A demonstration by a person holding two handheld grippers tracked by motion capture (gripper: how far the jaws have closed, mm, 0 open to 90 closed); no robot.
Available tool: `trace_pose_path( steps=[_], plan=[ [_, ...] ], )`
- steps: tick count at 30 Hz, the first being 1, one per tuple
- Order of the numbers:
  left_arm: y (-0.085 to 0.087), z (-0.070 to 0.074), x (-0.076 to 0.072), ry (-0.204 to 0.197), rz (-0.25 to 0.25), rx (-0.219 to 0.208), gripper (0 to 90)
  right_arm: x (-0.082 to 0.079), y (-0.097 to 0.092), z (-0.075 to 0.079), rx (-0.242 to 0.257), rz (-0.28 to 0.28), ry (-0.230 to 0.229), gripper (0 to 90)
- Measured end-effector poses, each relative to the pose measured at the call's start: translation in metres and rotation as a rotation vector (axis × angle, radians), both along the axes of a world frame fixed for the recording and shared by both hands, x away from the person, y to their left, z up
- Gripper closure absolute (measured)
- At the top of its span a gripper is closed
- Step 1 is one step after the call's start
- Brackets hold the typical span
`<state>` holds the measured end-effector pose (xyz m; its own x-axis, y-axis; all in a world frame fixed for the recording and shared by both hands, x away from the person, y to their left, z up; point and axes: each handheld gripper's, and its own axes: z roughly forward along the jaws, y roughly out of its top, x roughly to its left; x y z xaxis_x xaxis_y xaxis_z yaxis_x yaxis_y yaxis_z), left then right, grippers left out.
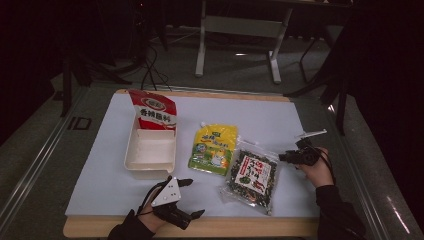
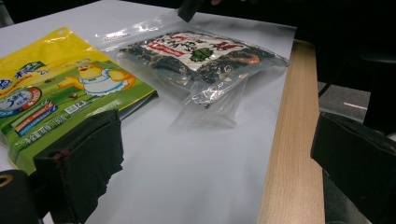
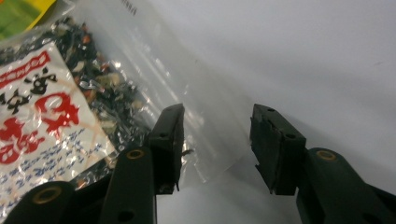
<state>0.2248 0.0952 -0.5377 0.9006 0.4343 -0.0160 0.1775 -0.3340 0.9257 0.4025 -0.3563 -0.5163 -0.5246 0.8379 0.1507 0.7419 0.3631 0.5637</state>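
A clear bag of dark dried mix [image 1: 252, 175] with a white and red label lies flat at the table's front right. My right gripper [image 1: 286, 157] is at the bag's upper right corner. In the right gripper view its jaws [image 3: 217, 121] stand apart over the bag's clear edge [image 3: 196, 107], and the pads do not press on it. A yellow-green pouch [image 1: 214, 148] lies left of the bag. My left gripper [image 1: 192, 197] rests open near the front edge, pointing right toward the bag [image 2: 201, 56] and pouch [image 2: 56, 88], with nothing between its jaws.
A white open box [image 1: 151, 150] stands left of the pouch, with a red and white packet [image 1: 154, 111] leaning at its far end. The white mat [image 1: 260, 112] covers the tabletop, and the wooden front edge [image 2: 292, 154] runs close to my left gripper.
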Motion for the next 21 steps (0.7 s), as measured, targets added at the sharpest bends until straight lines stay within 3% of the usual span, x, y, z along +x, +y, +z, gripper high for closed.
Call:
trace_pose_path(
  steps=[4,7,10,18,21],
  plan=[
    [0.0,0.0,0.0,0.001,0.001,-0.003,3.5,0.001,0.001,-0.002,-0.003,0.023,0.035,67.0],
    [0.0,0.0,0.0,-0.002,-0.001,-0.002,3.5,0.0,0.002,0.002,-0.036,0.033,0.037,80.6],
    [-0.001,0.0,0.0,0.0,-0.002,-0.002,3.5,0.0,0.004,0.004,-0.051,0.057,0.043,88.1],
    [-0.001,0.001,0.0,0.003,-0.003,-0.006,3.5,-0.006,0.009,0.017,-0.113,0.071,-0.029,89.5],
    [-0.001,0.001,0.0,0.003,-0.003,-0.006,3.5,-0.006,0.007,0.025,-0.101,0.059,-0.057,89.6]
  ],
)
